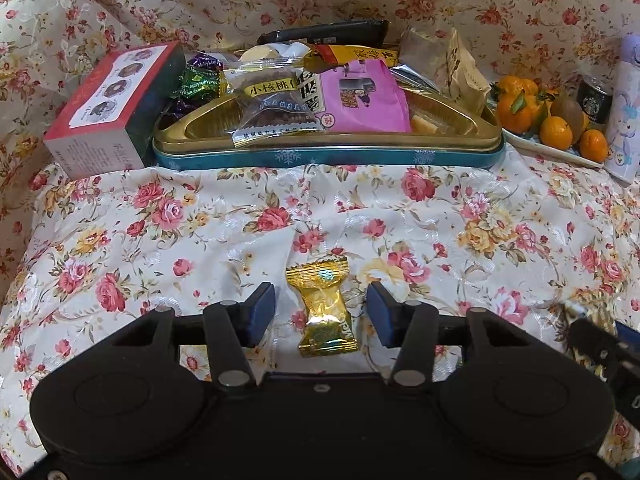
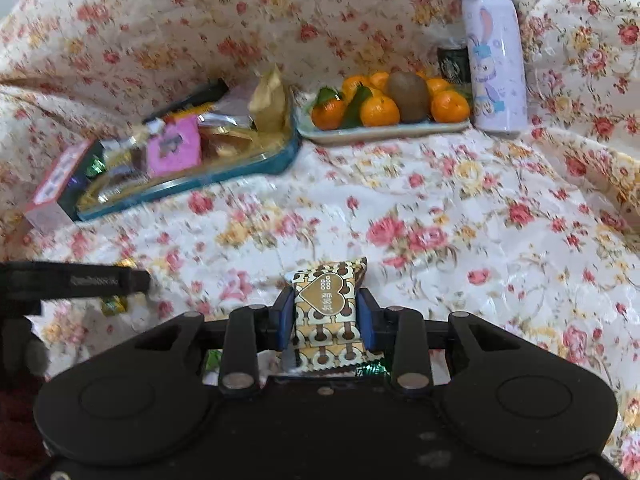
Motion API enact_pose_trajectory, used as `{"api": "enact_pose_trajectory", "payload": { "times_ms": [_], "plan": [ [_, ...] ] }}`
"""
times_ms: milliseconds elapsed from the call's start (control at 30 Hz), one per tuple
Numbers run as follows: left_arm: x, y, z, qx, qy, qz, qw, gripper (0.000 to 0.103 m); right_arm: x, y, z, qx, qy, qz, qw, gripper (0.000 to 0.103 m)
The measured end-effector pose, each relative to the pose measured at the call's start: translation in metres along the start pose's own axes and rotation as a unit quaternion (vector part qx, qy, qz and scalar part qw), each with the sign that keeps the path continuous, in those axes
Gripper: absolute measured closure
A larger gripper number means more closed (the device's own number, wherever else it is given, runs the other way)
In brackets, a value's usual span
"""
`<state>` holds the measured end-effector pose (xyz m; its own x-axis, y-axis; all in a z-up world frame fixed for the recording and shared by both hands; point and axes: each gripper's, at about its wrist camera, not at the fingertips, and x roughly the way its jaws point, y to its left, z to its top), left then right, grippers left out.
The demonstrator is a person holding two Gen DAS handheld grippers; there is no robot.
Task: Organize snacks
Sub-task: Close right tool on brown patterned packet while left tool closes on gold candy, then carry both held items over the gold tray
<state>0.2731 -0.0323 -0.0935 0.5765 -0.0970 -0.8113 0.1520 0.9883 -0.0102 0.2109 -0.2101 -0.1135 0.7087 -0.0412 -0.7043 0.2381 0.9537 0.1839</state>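
left wrist view: your left gripper [image 1: 321, 314] is spread, pads clear on both sides of the gold candy [image 1: 325, 309], which lies on the floral cloth [image 1: 160, 216] well short of the snack tin [image 1: 328, 152]. it looks light, crinkly and slick, so pinch the fat middle, not the twisted ends.

right wrist view: your right gripper [image 2: 326, 320] is clamped on the patterned snack packet [image 2: 326, 312], pads on its two sides, off toward the tin [image 2: 256, 172]. the packet looks soft, so grip it lightly. the left gripper is at the left edge.
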Motion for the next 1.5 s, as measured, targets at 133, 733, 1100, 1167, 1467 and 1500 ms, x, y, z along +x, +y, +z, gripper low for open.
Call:
{"api": "enact_pose_trajectory", "payload": {
  "times_ms": [133,733,1100,1167,1467,1500],
  "plan": [
    [-0.001,0.002,0.000,-0.002,-0.002,0.002,1.0000,0.054,-0.001,0.004,-0.005,-0.013,-0.007,-0.012,1.000,0.069],
    [-0.002,-0.004,0.001,0.027,0.001,0.027,0.9993,0.057,0.000,0.012,-0.009,-0.057,-0.010,-0.028,0.998,0.067],
    [-0.008,-0.003,0.002,0.029,0.000,0.028,0.9992,0.077,0.001,0.012,-0.009,-0.058,-0.008,-0.024,0.998,0.067],
    [-0.011,-0.004,0.002,0.032,-0.002,0.029,0.9991,0.077,0.001,0.011,-0.008,-0.056,-0.007,-0.023,0.998,0.068],
    [-0.043,-0.005,-0.001,0.033,-0.029,0.026,0.9987,0.077,-0.002,0.004,0.001,-0.022,0.008,-0.001,1.000,0.069],
    [-0.047,-0.004,-0.001,0.031,-0.032,0.025,0.9987,0.077,-0.004,0.003,0.002,-0.014,0.008,0.008,1.000,0.069]
  ]
}}
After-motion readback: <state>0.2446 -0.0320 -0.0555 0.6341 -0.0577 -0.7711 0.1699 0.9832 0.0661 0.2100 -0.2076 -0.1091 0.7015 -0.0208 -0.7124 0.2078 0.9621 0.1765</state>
